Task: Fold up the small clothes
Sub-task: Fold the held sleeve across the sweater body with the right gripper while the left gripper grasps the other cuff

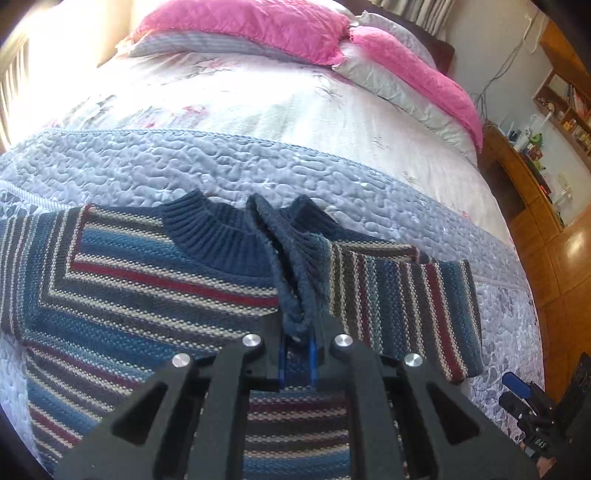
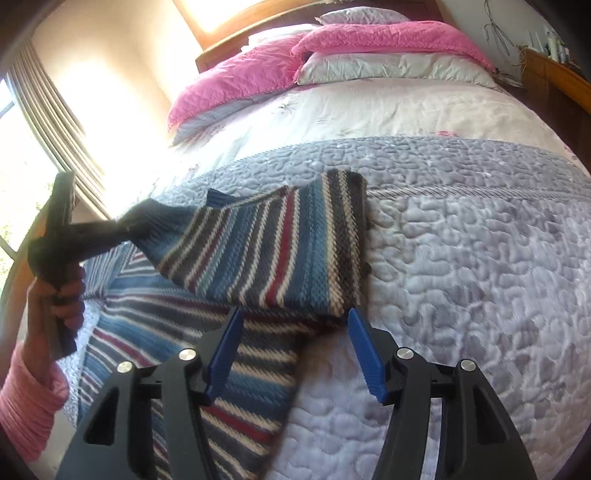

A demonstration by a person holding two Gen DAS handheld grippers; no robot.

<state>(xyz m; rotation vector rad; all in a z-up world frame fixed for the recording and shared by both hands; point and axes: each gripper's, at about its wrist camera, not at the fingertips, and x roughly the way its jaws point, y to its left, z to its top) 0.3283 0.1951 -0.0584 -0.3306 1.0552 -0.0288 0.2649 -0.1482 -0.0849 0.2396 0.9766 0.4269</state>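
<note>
One sweater, two grippers, a made bed

One striped sweater [image 1: 155,280] lies at about 7 o'clock in the left wrist view. Two grippers: the left gripper [image 1: 297,347] at 6 o'clock, the right gripper [image 2: 295,354] at 6 o'clock in its own view. One hand [image 2: 64,295] and one pink sleeve [image 2: 26,398] show at 8 o'clock. Two pink pillows [image 1: 258,26] and one grey quilt [image 2: 461,258]; one wooden shelf unit [image 1: 565,107] at 2 o'clock, its small items too many and small to count.
</note>
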